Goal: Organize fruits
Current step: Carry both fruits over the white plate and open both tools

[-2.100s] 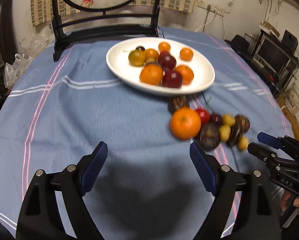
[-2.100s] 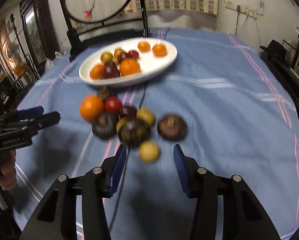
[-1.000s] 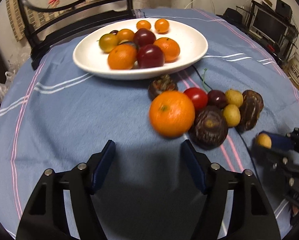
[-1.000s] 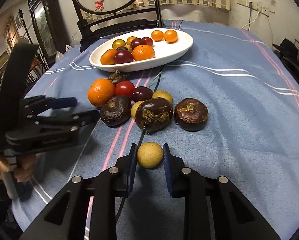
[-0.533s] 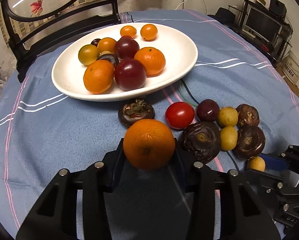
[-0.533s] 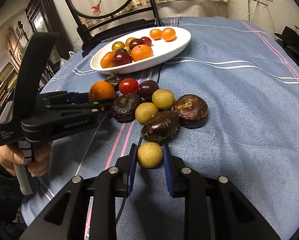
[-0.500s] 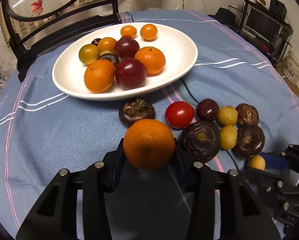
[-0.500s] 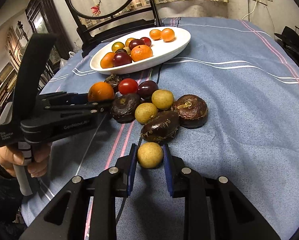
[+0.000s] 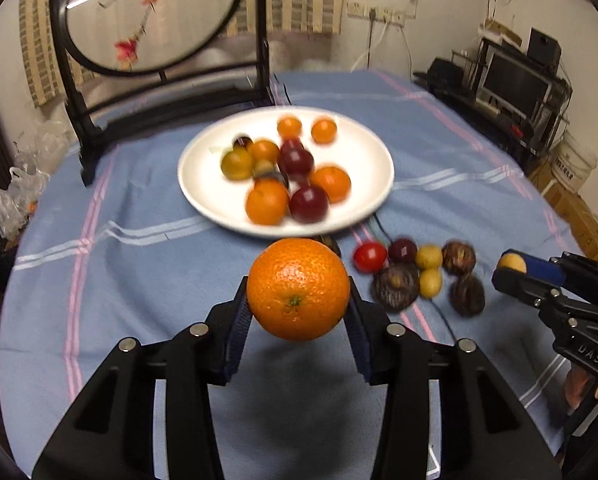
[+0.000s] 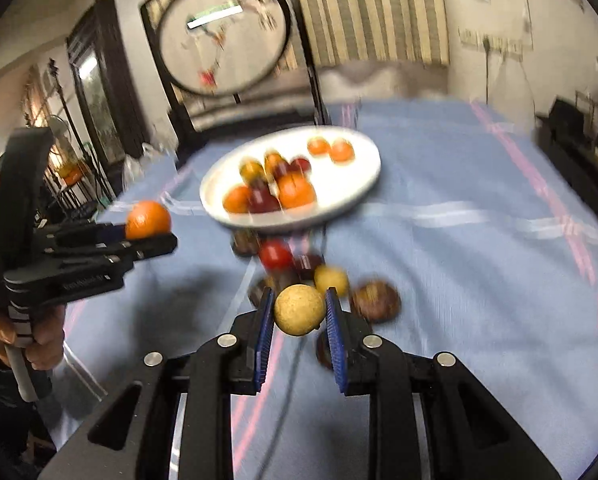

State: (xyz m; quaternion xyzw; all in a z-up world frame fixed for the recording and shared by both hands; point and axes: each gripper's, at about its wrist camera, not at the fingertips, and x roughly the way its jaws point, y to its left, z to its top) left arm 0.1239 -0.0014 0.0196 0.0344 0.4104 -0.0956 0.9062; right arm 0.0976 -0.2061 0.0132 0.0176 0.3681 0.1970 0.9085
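I am gripping a large orange [image 9: 297,289] in my left claw [image 9: 297,308], its blue pads pressing on both sides of the fruit, and I am holding it in the air above the blue striped cloth [image 9: 139,264] covering the desk. My right claw [image 10: 300,314] is pinching a small round yellow fruit [image 10: 300,309] between its ribbed blue pads, also off the cloth. Beyond the orange, the white plate [image 9: 203,176] is carrying several oranges and dark red fruits, blurred in both views. Just in front of the plate, on the cloth, a loose cluster is lying: a red tomato [image 9: 369,257], a dark plum [image 9: 402,249], two small yellow fruits [image 9: 428,269] and a few wrinkled dark brown fruits [image 9: 395,291]. A thin dark cable [image 9: 443,316] is running through that cluster.
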